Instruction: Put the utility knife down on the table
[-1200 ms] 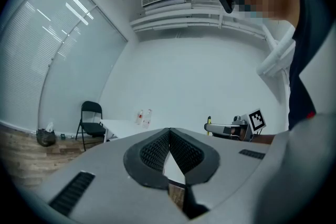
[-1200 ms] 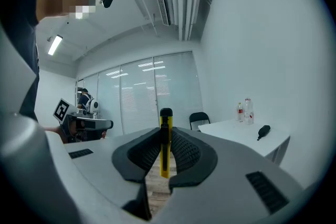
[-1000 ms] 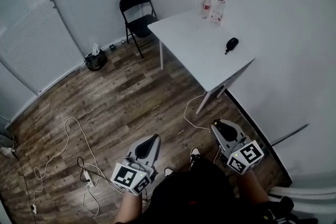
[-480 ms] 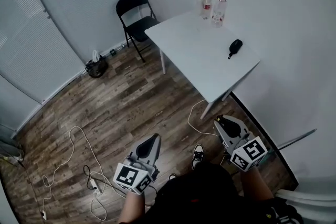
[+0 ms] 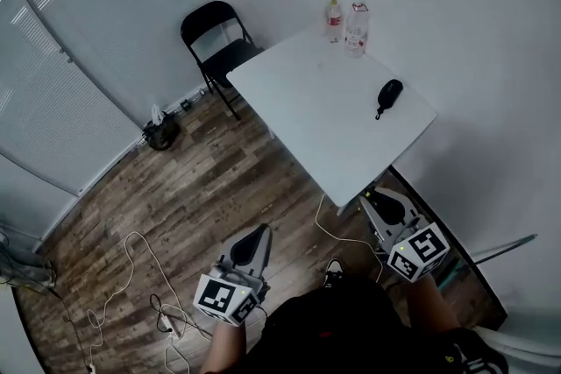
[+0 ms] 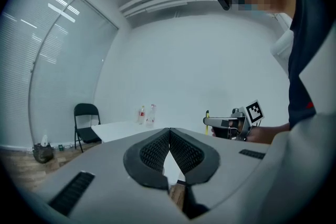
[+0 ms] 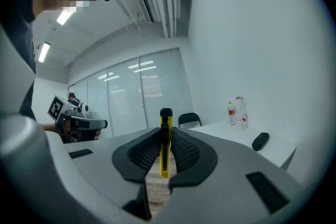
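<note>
A yellow and black utility knife [image 7: 165,140] stands upright between the pads of my right gripper [image 7: 166,150], which is shut on it. In the head view my right gripper [image 5: 383,204] hovers just off the near edge of the white table [image 5: 307,114]; the knife itself is too small to make out there. My left gripper [image 5: 252,243] hangs over the wooden floor, lower left of the table. In the left gripper view my left gripper [image 6: 169,148] is shut with nothing between its pads. The knife [image 6: 207,122] also shows there, sticking up from the right gripper.
On the table lie a black case [image 5: 387,92] near the right edge and two bottles [image 5: 345,19] at the far corner. A black folding chair [image 5: 210,38] stands left of the table. Cables [image 5: 131,276] trail over the floor, and a dark bag [image 5: 160,127] sits by the glass wall.
The view has moved toward the table: its near corner now reaches my right gripper. Both grippers keep their pose and grip.
</note>
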Tool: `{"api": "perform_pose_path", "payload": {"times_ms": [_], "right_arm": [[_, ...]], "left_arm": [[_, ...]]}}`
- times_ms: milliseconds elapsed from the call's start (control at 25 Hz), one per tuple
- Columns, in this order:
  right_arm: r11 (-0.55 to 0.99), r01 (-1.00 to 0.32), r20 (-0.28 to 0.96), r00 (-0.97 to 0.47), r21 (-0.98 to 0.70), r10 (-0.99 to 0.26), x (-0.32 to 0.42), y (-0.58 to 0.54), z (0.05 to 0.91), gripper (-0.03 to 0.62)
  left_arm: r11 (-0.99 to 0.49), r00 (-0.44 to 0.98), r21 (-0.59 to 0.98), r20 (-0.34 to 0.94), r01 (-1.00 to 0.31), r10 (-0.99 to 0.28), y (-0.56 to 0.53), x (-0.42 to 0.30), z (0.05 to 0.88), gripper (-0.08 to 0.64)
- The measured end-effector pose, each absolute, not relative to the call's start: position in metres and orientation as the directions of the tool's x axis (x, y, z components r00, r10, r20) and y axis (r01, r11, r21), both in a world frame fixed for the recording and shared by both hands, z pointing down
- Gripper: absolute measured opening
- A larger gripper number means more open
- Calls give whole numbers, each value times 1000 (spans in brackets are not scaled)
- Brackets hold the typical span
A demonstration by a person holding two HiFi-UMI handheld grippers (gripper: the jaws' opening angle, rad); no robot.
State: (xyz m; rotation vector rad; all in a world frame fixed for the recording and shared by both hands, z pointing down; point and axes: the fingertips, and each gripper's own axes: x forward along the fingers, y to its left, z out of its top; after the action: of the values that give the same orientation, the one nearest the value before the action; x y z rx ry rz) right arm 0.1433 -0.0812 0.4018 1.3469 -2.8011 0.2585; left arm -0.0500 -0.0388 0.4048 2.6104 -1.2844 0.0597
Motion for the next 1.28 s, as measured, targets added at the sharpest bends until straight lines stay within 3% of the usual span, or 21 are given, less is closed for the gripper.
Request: {"api": "perform_pose_path", "payload": {"times_ms": [280, 560, 1280], "right_arm": [[615, -773, 108, -632, -155, -767, 194, -132, 420, 69], [573, -792, 133, -603, -211, -786, 215, -162, 439, 69], [366, -919, 261, -393, -148, -882, 160, -253, 432, 69]], "left_arm": [[-600, 618, 150, 159, -786, -770, -101, 10, 404, 23], [-611, 628, 147, 204, -778, -751, -139, 25, 416, 23], [-774, 795, 183, 138, -607, -591, -292, -26, 422, 23]]}}
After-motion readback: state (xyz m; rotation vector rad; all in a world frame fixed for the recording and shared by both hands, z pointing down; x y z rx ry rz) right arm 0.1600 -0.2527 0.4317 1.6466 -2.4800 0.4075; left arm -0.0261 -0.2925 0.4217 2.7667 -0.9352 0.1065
